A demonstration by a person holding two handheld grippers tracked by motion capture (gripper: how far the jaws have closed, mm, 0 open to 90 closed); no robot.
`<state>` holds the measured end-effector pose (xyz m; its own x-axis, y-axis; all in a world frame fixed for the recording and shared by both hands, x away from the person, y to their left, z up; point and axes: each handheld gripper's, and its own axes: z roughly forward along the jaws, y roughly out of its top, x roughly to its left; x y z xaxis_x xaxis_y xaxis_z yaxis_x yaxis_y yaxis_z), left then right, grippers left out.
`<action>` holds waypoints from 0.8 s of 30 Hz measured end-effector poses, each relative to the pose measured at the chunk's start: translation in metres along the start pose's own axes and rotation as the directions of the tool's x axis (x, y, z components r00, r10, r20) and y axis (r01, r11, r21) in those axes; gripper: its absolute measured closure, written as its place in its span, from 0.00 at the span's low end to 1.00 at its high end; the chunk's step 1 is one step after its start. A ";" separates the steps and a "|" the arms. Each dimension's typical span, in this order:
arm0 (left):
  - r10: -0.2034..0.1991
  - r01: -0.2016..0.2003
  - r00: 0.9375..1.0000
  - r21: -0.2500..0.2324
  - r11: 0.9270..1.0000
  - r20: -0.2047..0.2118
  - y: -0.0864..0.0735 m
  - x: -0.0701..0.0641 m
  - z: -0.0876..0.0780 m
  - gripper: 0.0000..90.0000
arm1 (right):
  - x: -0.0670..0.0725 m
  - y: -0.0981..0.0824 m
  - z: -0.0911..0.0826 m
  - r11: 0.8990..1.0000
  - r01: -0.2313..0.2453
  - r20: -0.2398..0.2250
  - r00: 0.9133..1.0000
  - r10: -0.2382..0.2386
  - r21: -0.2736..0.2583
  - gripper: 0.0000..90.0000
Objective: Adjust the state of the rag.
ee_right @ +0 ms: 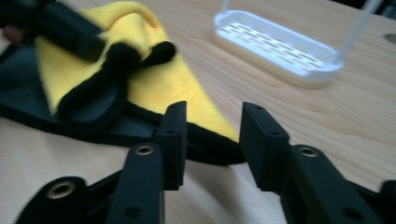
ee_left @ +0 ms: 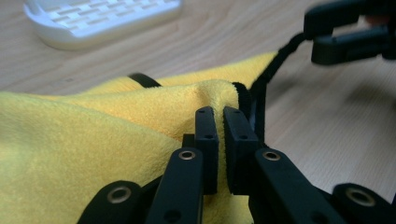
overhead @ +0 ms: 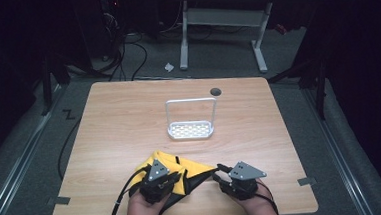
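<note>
The left tool (ee_left: pixel 220 140) pinches a ridge of the yellow, black-edged microfibre cloth (ee_left: pixel 93 140). The right tool (ee_right: pixel 210 140) stands apart at the cloth's black-trimmed corner; it should close squarely on that hem before lifting.

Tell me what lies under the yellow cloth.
The yellow cloth lies on the wooden table, folded to show its dark underside. Whatever else lies beneath is covered.

Two black tools are seen, the left tool (overhead: pixel 167 180) and the right tool (overhead: pixel 226 178). Each is topped by a grey three-cornered plate with small dark screws. Black cables are trailed from both. The jaws are formed of flat black bars, joined by brass-ringed rivets, and ended in rectangular pads. Bare forearms are shown, no sleeves.
</note>
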<state>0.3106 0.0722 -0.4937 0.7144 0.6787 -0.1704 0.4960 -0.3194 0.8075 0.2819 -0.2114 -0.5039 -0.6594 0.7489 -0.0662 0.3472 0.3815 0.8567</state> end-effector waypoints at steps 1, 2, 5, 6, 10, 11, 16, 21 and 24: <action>-0.038 0.039 0.999 -0.027 0.999 0.005 0.002 0.009 -0.007 0.95 | 0.008 0.002 0.005 0.999 0.002 -0.035 0.999 -0.001 0.034 0.83; -0.038 0.039 0.999 -0.027 0.999 0.005 0.002 0.009 -0.007 0.95 | 0.011 0.002 0.009 0.999 -0.001 -0.058 0.998 0.004 0.053 0.87; -0.077 0.077 0.997 -0.078 0.994 0.003 0.003 0.024 -0.022 0.94 | 0.020 0.002 0.022 0.994 0.024 -0.091 0.996 -0.014 0.110 0.95; -0.077 0.077 0.997 -0.078 0.994 0.003 0.003 0.024 -0.022 0.94 | 0.020 0.002 0.022 0.994 0.024 -0.091 0.996 -0.014 0.110 0.95; -0.106 0.104 0.994 -0.111 0.988 -0.014 -0.001 0.039 -0.036 0.94 | 0.026 0.006 0.038 0.988 0.055 -0.108 0.993 -0.039 0.144 0.99; -0.125 0.122 0.992 -0.126 0.984 -0.015 -0.003 0.044 -0.040 0.94 | 0.027 0.008 0.041 0.988 0.052 -0.110 0.993 -0.036 0.148 1.00; -0.217 0.201 0.974 -0.190 0.961 -0.068 -0.017 0.078 -0.066 0.94 | 0.031 0.008 0.057 0.975 0.080 -0.119 0.991 -0.056 0.207 1.00; -0.289 0.262 0.951 -0.221 0.940 -0.105 -0.029 0.103 -0.081 0.94 | 0.033 0.009 0.061 0.968 0.110 -0.125 0.989 -0.083 0.226 1.00; -0.337 0.305 0.934 -0.226 0.925 -0.120 -0.038 0.119 -0.084 0.94 | 0.032 0.008 0.060 0.968 0.116 -0.123 0.988 -0.090 0.223 1.00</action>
<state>0.3356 0.2210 -0.4970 0.4411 0.8206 -0.3635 0.5647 0.0611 0.8230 0.3035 -0.1521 -0.5298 -0.7652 0.6388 -0.0795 0.4082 0.5770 0.7074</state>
